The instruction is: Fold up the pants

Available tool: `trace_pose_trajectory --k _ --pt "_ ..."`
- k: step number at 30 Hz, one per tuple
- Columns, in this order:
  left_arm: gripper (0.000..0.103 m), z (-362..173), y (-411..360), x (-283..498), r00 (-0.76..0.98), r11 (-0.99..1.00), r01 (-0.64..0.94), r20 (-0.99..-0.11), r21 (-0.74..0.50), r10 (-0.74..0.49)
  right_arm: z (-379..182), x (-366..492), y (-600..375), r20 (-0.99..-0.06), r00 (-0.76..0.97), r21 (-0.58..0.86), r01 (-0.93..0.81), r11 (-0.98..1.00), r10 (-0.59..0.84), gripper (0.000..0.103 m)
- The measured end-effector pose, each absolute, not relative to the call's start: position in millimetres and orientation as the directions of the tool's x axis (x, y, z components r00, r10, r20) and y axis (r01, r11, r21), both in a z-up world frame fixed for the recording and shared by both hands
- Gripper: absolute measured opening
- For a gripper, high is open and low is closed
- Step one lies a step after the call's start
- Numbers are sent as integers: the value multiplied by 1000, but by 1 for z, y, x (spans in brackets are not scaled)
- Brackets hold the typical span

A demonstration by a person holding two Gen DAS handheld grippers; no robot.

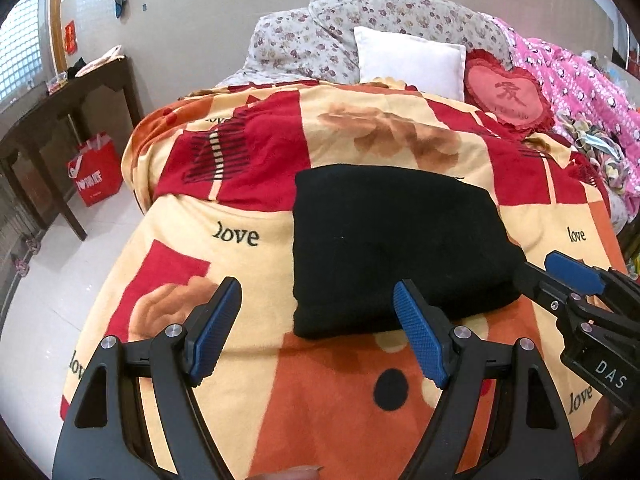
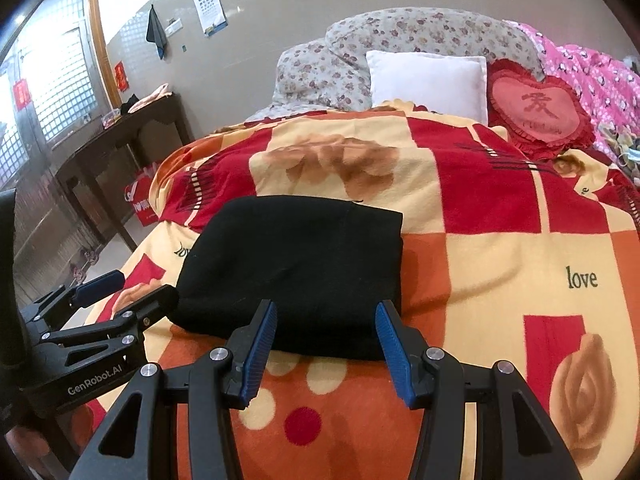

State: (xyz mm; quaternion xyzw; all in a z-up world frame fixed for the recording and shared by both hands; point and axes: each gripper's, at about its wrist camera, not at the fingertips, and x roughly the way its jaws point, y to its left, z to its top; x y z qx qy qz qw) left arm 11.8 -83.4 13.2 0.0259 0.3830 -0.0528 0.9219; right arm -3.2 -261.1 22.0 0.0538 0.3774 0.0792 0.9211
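Observation:
The black pants (image 1: 396, 248) lie folded into a thick rectangle on the patterned blanket (image 1: 240, 216). My left gripper (image 1: 316, 284) hangs open just in front of the bundle's near left corner, with nothing between its blue pads. At that view's right edge, my right gripper (image 1: 548, 276) sits by the bundle's near right corner. In the right wrist view the pants (image 2: 296, 264) lie flat ahead. My right gripper (image 2: 326, 308) stands open before their near edge, pads apart and holding nothing. The left gripper (image 2: 132, 290) shows at the left, beside the bundle.
At the head of the bed are a floral quilt (image 1: 360, 24), a white pillow (image 1: 408, 60), a red heart cushion (image 1: 504, 96) and a pink cover (image 1: 580, 80). A dark wooden table (image 1: 60, 120) and a red bag (image 1: 96, 172) stand on the floor to the left.

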Motion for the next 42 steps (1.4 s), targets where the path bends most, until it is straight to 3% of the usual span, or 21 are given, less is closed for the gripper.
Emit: trace_pose_trajectory --k 42 --pt "79 2 -85 5 695 995 97 -717 32 -45 4 -1 -252 -730 657 144 -118 983 186 50"
